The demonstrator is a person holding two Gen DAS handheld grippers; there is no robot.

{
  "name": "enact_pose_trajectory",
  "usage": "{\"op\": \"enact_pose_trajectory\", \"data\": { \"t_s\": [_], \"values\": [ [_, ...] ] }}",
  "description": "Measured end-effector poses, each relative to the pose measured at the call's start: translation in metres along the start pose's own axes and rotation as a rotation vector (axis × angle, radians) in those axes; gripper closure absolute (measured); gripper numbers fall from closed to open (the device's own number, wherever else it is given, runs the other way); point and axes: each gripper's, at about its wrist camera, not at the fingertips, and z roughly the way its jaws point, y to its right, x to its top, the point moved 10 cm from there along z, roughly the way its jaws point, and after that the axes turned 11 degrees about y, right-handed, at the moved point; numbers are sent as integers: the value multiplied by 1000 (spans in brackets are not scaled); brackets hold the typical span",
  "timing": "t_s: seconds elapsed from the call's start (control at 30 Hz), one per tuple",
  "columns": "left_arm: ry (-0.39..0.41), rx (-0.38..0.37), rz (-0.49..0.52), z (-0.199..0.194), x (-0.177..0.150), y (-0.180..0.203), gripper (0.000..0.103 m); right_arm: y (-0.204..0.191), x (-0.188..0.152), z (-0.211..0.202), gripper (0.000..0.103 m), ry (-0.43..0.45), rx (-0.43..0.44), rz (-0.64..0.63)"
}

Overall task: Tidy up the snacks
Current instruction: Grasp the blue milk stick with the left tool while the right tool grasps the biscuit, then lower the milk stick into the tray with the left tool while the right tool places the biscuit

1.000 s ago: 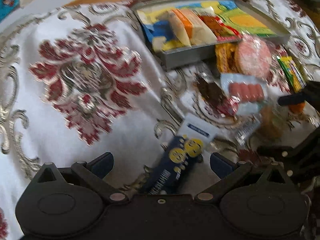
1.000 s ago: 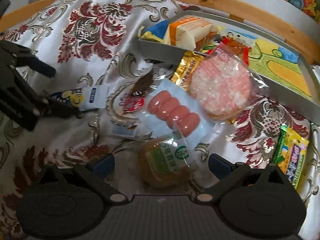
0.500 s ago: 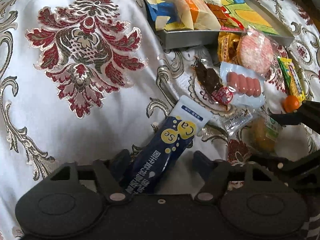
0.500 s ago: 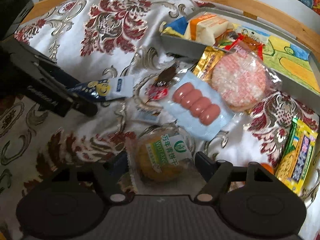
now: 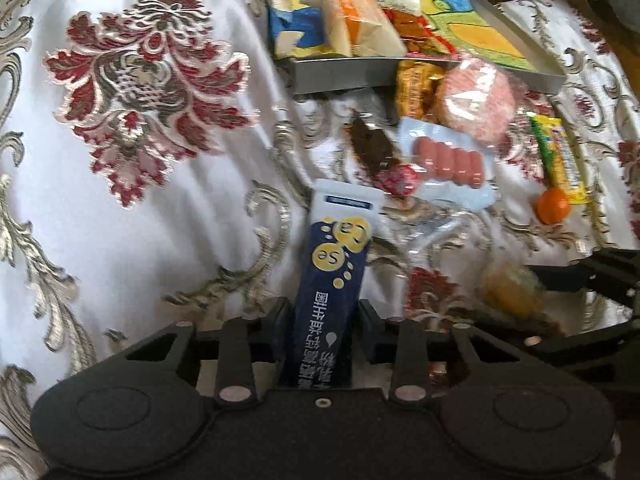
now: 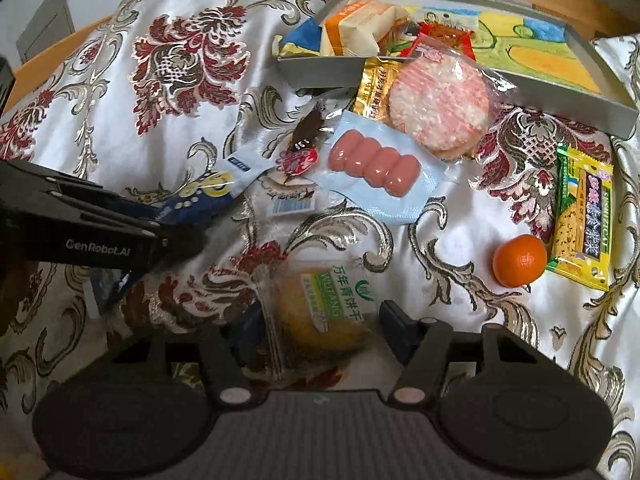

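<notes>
The left gripper (image 5: 324, 320) is pressed against both sides of a dark blue packet (image 5: 334, 280), pinching its lower end. The packet's white top end points toward the grey tray (image 5: 340, 72). The right gripper (image 6: 320, 320) is closed partway around a round biscuit pack (image 6: 324, 312); both fingers sit just beside the wrapper's edges, and contact cannot be confirmed.

The tray rests on the patterned cloth (image 6: 160, 80) and holds several wrapped snacks. Loose items lie on the cloth in front of it:
- a sausage pack (image 6: 376, 164), near the centre;
- a pink rice cracker (image 6: 440, 104), overlapping a gold packet (image 6: 374, 88) at the tray wall;
- a yellow bar (image 6: 584, 216), beside a small orange (image 6: 519, 260).
</notes>
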Motion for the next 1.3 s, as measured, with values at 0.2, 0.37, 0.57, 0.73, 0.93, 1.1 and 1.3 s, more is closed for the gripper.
{"op": "enact_pose_trajectory", "data": {
  "t_s": [0.2, 0.37, 0.57, 0.73, 0.93, 1.1, 1.3],
  "values": [
    [-9, -66, -28, 3, -8, 17, 70, -6, 0, -2, 38, 36, -14, -18],
    [3, -53, -6, 6, -10, 21, 67, -5, -1, -2, 36, 39, -1, 2],
    [12, -45, 14, 6, -9, 20, 68, -7, -2, 0, 35, 30, -7, -8],
    [14, -48, -2, 5, -8, 19, 71, -8, 0, -3, 51, 54, 4, -2],
    [35, -81, -59, 2, -5, 21, 74, -7, 5, -8, 54, 105, 30, 30],
    [68, -97, -78, -4, -1, 26, 75, -7, 12, -17, 56, 172, 50, 67],
    [95, -113, -89, -10, 3, 33, 76, 11, 20, -27, 57, 249, 52, 180]
  ]
}}
